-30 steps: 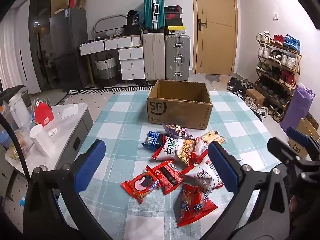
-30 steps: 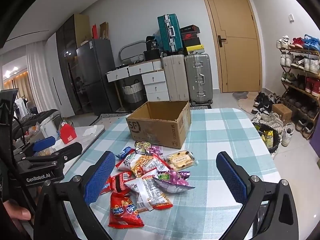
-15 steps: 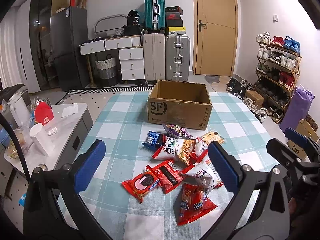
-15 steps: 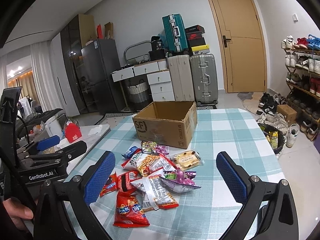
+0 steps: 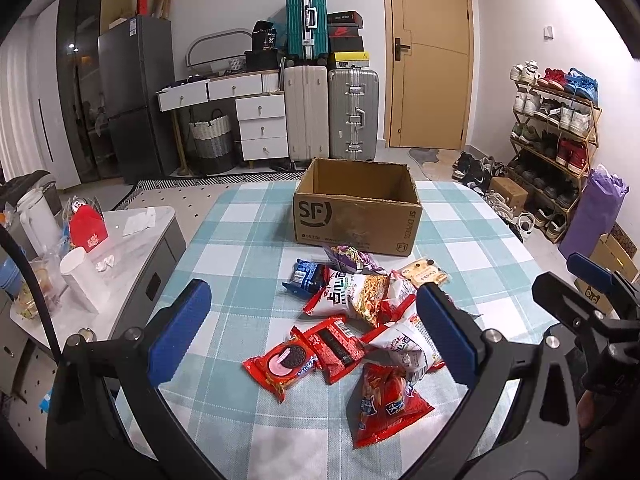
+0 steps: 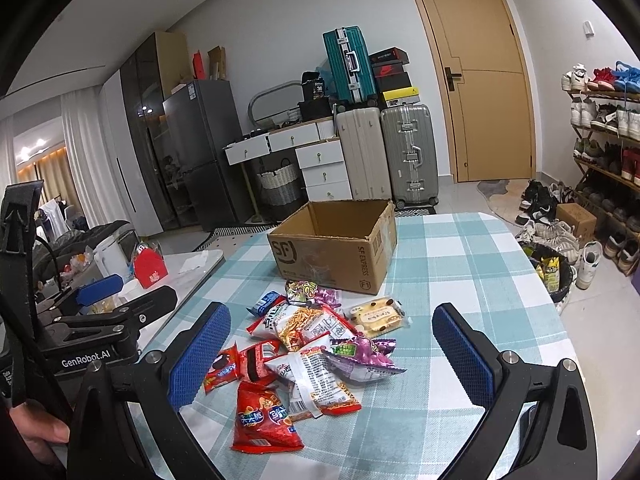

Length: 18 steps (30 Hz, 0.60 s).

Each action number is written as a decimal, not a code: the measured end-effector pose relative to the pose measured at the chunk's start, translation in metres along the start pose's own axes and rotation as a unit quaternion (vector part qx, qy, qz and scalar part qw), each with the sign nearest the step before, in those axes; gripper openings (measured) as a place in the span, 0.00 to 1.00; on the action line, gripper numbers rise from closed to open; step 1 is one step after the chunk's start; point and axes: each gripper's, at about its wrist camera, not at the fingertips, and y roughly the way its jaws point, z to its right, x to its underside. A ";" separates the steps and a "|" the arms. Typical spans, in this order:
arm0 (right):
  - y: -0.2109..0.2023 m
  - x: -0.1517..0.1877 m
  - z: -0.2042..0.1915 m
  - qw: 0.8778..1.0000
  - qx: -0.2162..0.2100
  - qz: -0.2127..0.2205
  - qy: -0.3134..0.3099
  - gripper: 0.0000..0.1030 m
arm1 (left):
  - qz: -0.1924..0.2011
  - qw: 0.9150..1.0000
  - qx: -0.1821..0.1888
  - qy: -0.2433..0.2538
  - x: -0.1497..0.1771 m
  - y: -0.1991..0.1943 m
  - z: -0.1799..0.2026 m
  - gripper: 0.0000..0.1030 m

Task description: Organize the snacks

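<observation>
Left gripper (image 5: pixel 312 328): matte black frame w/ two blue textured pads (image 5: pixel 180 330) on the finger tips, silver round screw (image 5: pixel 491 334) at each finger joint, triangular cut-outs in the finger arms. Black cable (image 5: pixel 38 300) curves up along its left side. Right gripper (image 6: pixel 332 350): same build, black frame, blue cross-hatched pads (image 6: pixel 462 358), silver screws (image 6: pixel 507 357) near the joints. From the right wrist view the left unit's body shows white "GenRobot.AI" lettering (image 6: pixel 85 358) (on a black side plate), plus a black strap (image 6: pixel 18 280). Fingertips of a hand (image 6: pixel 38 436) show at the lower left edge; sleeve can't be made out.
</observation>
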 end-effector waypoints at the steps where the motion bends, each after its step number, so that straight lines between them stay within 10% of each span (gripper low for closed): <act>1: 0.000 0.000 0.000 1.000 -0.001 -0.001 0.001 1.00 | 0.000 1.000 0.000 -0.001 0.000 0.000 0.000 0.99; 18: -0.002 0.002 -0.002 1.000 -0.022 -0.002 0.003 1.00 | -0.004 1.000 0.000 0.001 0.007 0.003 0.004 0.99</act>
